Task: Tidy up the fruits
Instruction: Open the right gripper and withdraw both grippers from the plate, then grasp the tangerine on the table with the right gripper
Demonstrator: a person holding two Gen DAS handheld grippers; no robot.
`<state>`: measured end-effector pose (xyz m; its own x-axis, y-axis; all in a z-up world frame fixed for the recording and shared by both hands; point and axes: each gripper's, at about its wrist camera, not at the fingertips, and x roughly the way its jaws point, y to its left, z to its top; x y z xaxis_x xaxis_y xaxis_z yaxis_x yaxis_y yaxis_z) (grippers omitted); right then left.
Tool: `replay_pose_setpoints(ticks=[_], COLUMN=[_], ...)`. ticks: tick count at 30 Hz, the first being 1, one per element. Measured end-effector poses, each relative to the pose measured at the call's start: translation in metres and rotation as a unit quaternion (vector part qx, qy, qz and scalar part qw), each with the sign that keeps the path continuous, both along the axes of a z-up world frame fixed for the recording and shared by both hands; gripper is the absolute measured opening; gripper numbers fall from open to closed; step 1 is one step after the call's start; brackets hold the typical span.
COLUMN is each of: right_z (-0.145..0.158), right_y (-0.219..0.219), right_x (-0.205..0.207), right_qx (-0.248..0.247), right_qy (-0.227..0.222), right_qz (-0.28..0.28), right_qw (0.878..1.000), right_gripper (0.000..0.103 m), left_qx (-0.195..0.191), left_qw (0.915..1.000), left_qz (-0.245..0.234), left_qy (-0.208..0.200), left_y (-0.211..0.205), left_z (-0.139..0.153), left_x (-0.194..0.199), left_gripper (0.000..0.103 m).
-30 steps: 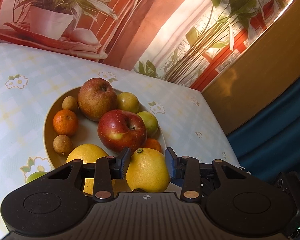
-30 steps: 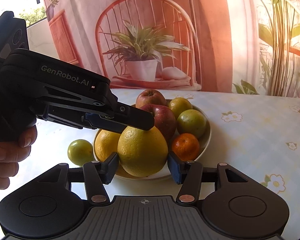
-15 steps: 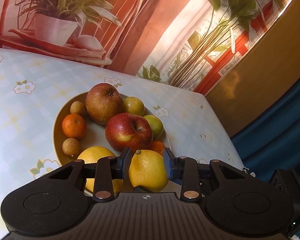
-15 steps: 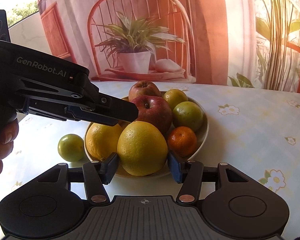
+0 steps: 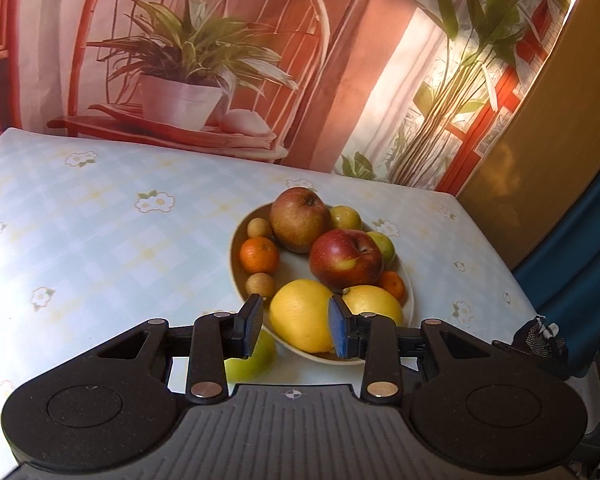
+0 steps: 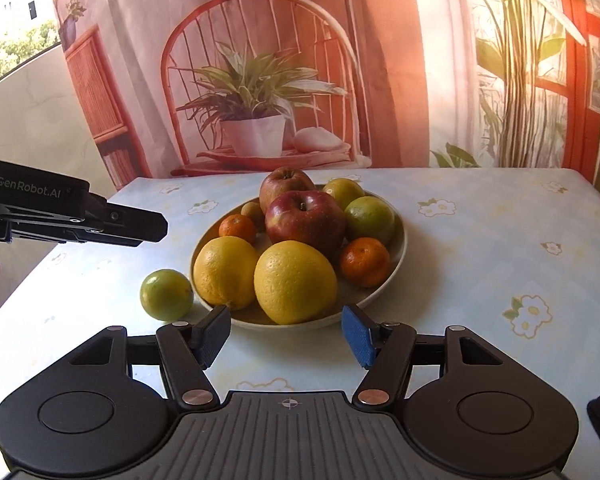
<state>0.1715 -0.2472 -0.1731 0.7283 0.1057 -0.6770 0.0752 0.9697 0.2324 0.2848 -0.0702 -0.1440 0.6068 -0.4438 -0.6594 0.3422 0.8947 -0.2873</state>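
From the left wrist view, the left hand-held gripper [image 5: 294,330] has its jaws a little way apart and holds nothing. Past its tips sits the plate [image 5: 236,258] on the bench [image 5: 100,232], with two big yellow fruits at the near edge of the plate, two apples behind them, and small oranges and little brown fruits around them. One green fruit [image 5: 256,354] lies on the bench just beside the plate, partly hidden by the left finger.

From the right wrist view, the right hand-held gripper [image 6: 288,336] is empty, and its jaws have just been opening (nothing sits between them). The green fruit [image 6: 166,295] lies off the plate [image 6: 398,236], touching or almost touching its left rim. I think the job is nearly done: only that green fruit is left to go on the plate.
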Motion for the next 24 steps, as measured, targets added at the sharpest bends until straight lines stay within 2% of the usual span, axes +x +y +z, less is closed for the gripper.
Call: replay_pose_setpoints(ticks=[4,12,21,24], right_z=[0.004,0.008,0.007,0.005], right_y=[0.018,0.057,0.101,0.114], right_x=[-0.016,-0.035,-0.055,-0.057], right_qx=[0.013,0.045,0.038,0.021], right_qy=[-0.006,-0.01,-0.007,-0.006], right_qz=[0.008,0.045,0.11,0.134], right_qw=[1.0,0.998,0.993,0.991], right_gripper=[0.057,0.054,0.048,0.047], left_qx=[0.036,0.063,0.088,0.096], left_qw=[0.999,0.9945,0.9903,0.989], left_qz=[0.026,0.078,0.104,0.108], left_qy=[-0.009,-0.028,-0.027,-0.03], left_y=[0.027,0.075,0.095,0.095], left_z=[-0.001,0.001,-0.012,-0.015], left_x=[-0.014,-0.044,-0.072,-0.078], left_gripper=[0.038,0.038,0.039,0.039])
